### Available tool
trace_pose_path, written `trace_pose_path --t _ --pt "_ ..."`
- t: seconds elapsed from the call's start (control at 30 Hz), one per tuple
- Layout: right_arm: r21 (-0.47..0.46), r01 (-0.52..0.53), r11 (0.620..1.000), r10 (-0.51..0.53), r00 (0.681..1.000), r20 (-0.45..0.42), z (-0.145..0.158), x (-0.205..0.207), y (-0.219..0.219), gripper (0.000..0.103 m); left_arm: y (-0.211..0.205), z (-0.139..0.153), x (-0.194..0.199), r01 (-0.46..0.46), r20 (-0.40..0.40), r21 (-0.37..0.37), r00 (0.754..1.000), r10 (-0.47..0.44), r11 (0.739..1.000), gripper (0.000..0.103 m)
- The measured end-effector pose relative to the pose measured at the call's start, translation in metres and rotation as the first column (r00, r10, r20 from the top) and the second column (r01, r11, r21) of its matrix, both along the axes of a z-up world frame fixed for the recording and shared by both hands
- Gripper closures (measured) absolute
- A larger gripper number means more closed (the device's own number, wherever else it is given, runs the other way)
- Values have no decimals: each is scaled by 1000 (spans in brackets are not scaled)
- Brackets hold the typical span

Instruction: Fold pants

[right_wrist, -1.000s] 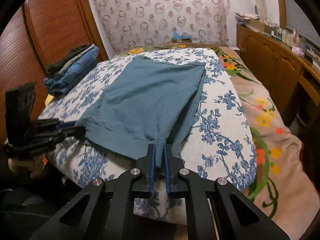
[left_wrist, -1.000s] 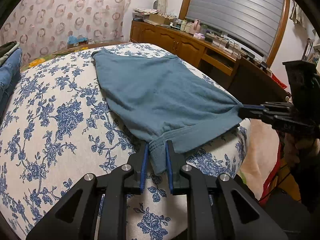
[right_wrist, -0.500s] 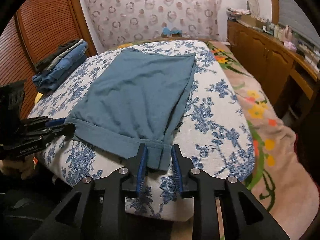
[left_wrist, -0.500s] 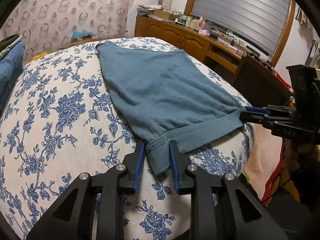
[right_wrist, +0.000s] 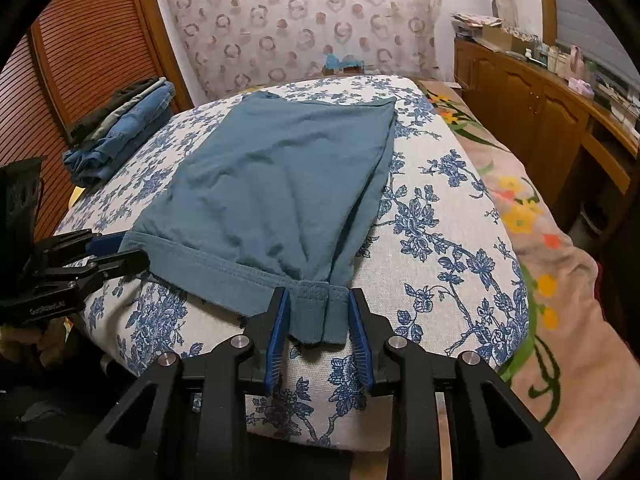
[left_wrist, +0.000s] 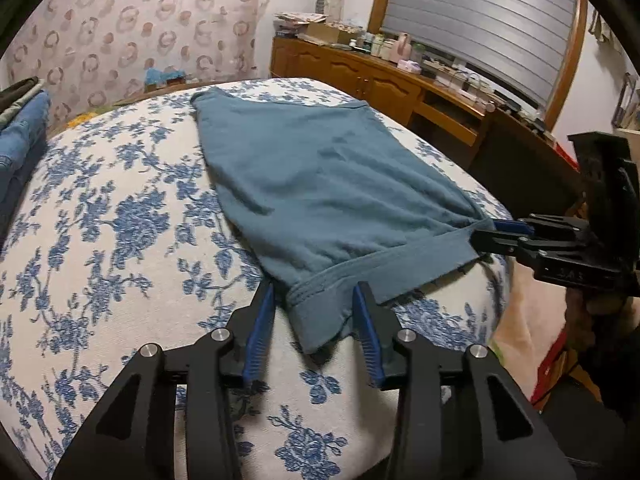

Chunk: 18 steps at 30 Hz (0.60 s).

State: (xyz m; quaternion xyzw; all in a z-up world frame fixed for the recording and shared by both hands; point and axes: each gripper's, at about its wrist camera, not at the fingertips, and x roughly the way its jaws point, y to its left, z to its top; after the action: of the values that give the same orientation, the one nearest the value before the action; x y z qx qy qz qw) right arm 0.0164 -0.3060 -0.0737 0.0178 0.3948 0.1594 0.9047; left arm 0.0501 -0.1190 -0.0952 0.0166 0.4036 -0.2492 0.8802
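Note:
The teal pants point(left_wrist: 320, 184) lie flat on a cushion with blue flowers point(left_wrist: 104, 240), their hem along the near edge. My left gripper point(left_wrist: 314, 312) is open, its blue pads either side of the left hem corner without pinching it. My right gripper point(right_wrist: 316, 312) is open around the right hem corner in the same way. The pants also show in the right wrist view point(right_wrist: 280, 168). Each gripper shows from the side in the other's view: the right one point(left_wrist: 496, 232) and the left one point(right_wrist: 116, 252).
A stack of folded jeans point(right_wrist: 120, 132) lies at the cushion's far left. A wooden sideboard point(left_wrist: 400, 84) with clutter runs along the right wall. A pink floral blanket point(right_wrist: 560, 264) drops off to the right of the cushion. A patterned headboard point(right_wrist: 304, 20) stands behind.
Both grippers have opened and let go of the hem corners, which now rest on the cushion's near edge. The pants have settled flat.

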Motion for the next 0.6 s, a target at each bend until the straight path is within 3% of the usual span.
trace_pose_path --t 0.2,0.33,0.37,0.4,0.53,0.6 --pt "5 -7 1000 7 1000 8 -1 -1 -2 73 4 -1 2 -16 -1 -10 1000 16 1000 61" --pt "21 -22 1000 22 1000 6 0 -1 -3 81 -2 -2 -2 -10 20 48 1000 9 999 61" --pt "27 -28 999 28 1000 5 0 0 -3 83 -4 -1 -3 -3 22 59 1000 1 998 63" --pt "30 -32 999 32 999 7 0 0 -3 84 -4 -1 -3 11 15 48 1000 -11 999 72" --pt "46 -41 998 40 999 15 1 1 -3 88 -1 2 -3 29 14 2 999 -29 1000 90" --pt "60 -47 997 46 999 27 5 1 -5 88 2 10 -3 34 25 -31 999 -33 999 91"
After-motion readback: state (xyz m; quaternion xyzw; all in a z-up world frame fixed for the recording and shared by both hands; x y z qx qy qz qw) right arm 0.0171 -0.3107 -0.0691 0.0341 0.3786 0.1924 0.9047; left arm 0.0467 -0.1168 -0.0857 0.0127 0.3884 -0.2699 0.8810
